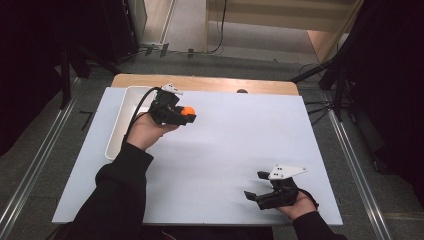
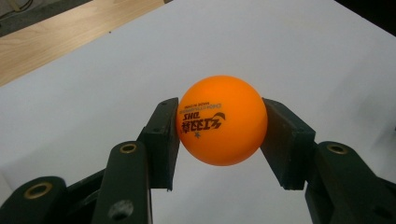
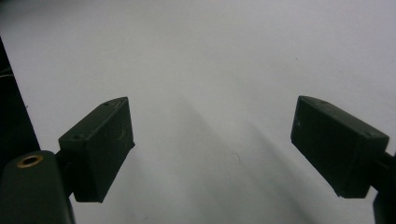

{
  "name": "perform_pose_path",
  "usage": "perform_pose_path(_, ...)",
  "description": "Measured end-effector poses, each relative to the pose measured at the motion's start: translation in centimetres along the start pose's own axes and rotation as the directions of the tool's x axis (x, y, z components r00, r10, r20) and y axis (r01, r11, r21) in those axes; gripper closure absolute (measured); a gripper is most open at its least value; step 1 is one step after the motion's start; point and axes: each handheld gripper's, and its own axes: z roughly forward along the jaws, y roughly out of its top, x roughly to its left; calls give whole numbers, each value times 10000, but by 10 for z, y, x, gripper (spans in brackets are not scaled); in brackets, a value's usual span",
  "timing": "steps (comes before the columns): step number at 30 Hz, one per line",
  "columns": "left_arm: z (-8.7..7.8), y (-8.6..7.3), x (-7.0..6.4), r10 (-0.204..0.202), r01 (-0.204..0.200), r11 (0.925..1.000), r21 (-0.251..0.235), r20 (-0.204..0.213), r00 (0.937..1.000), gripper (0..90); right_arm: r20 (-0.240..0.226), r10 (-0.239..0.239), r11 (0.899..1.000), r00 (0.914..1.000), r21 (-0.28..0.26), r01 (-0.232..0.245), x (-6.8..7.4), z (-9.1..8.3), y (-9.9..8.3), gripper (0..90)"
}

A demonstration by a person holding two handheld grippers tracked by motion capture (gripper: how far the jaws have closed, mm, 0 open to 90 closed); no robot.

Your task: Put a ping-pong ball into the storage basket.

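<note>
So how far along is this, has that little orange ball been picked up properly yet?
The pick-up looks done: the left claw is shut on the orange ball, held clear of the white table. In hand now is carrying it; the claw sits just beside the white tray. Probably still left is setting the ball down, perhaps in that tray. The right claw is open and idle near the table's front edge.

So the flat white sheet point(image 1: 225, 150) covers most of the desk, with a strip of light wooden desk top point(image 1: 210, 83) peeking out along the far edge. A long white rectangular plastic tray point(image 1: 120, 125) sits on the sheet's left side. Grey carpeted floor point(image 1: 240, 62) all around, plus metal floor rails point(image 1: 30, 165) on both sides.
</note>
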Motion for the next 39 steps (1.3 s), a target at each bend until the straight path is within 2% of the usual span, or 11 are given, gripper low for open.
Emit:
perform_pose_path(12,-9,-1,8,-152,150,9999,-85,-166,9997,505,-2,-12,10000,10000,12,12,0,0,0,116)
perform_pose_path(39,-15,-6,23,-393,387,9992,-105,-623,9973,505,-12,0,10000,10000,12,0,0,0,0,117)
